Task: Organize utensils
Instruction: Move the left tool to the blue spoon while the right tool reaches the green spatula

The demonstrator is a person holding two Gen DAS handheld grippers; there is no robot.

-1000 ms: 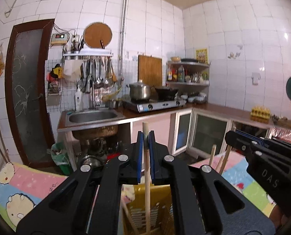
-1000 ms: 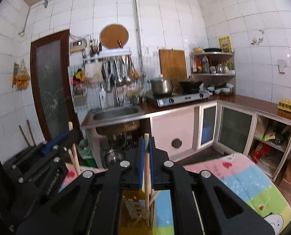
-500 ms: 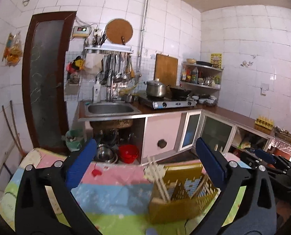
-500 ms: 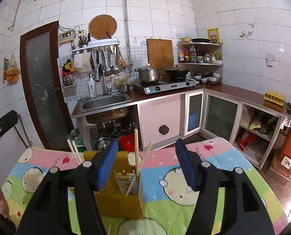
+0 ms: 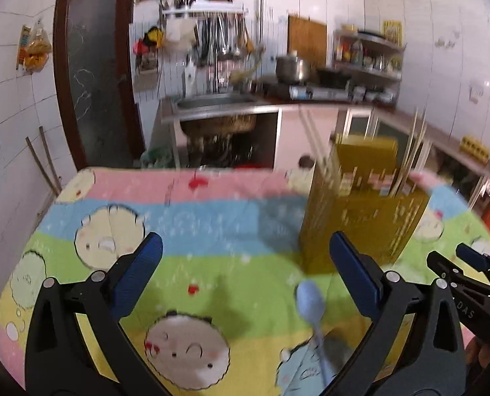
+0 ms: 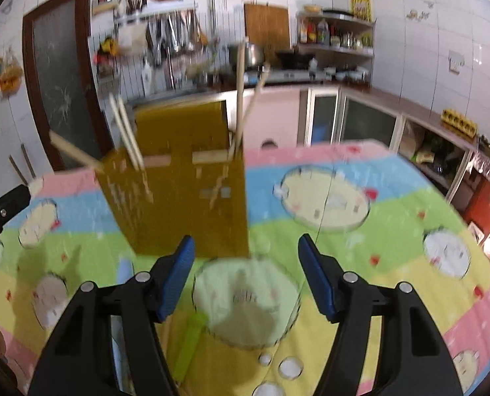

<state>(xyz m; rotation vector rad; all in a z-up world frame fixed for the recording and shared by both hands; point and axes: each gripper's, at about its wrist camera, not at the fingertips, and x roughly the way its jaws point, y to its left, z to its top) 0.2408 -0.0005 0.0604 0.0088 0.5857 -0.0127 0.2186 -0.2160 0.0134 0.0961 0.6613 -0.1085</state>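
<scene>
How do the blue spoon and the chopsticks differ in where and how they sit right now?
1. The blue spoon lies flat on the tablecloth; the chopsticks stand on end, leaning.
2. The spoon is outside the yellow holder, in front of it; the chopsticks are inside it, sticking out of the top.
3. The spoon is pale blue, the chopsticks light wood.

Neither is held: the left tongs and right tongs are open and empty.

1. A pastel tablecloth with cartoon faces covered the table.
2. A brown door with frosted glass stood in the white-tiled wall.
3. A steel sink sat in the counter beyond the table.
4. A metal pot rested on the stove.
5. A wooden cutting board leaned against the wall.
6. A corner shelf held bottles.
</scene>
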